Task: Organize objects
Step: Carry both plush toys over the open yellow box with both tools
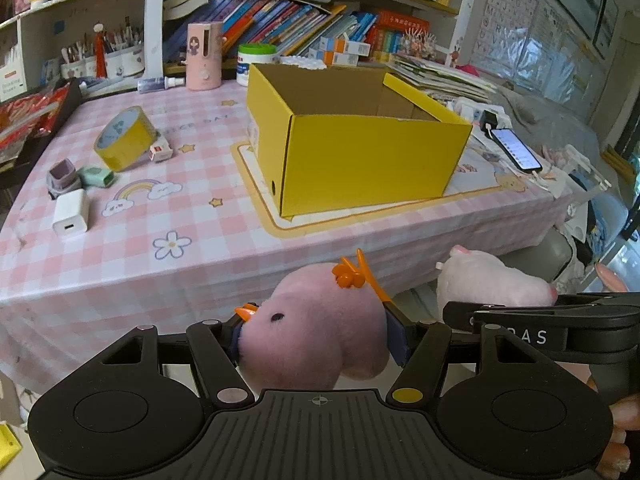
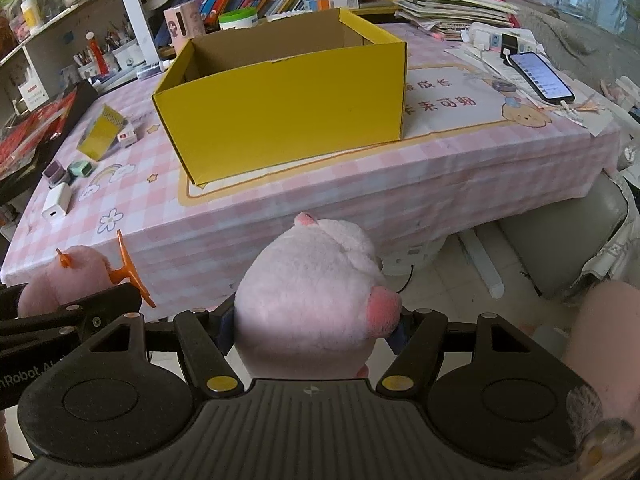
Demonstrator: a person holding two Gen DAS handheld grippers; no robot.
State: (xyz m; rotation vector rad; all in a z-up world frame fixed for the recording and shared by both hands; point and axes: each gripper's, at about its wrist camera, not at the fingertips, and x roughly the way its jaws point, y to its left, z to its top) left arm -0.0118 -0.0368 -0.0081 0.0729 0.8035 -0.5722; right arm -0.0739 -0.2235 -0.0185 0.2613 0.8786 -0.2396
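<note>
Pink checked tablecloth [image 1: 160,248], yellow box [image 1: 360,152], bookshelf behind, each tool clamping a plush.

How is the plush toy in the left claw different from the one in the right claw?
The left plush toy is deeper pink, with an orange beak and orange clip. The right plush toy is paler, with a pink snout and no orange parts. Each is gripped in a claw, short of the table.

A bench [image 1: 168,276] with a pink checked cloth stands by a full bookshelf [image 1: 280,24]. Daylight comes through a window [image 1: 580,4]. The floor [image 2: 448,280] is pale tile.
</note>
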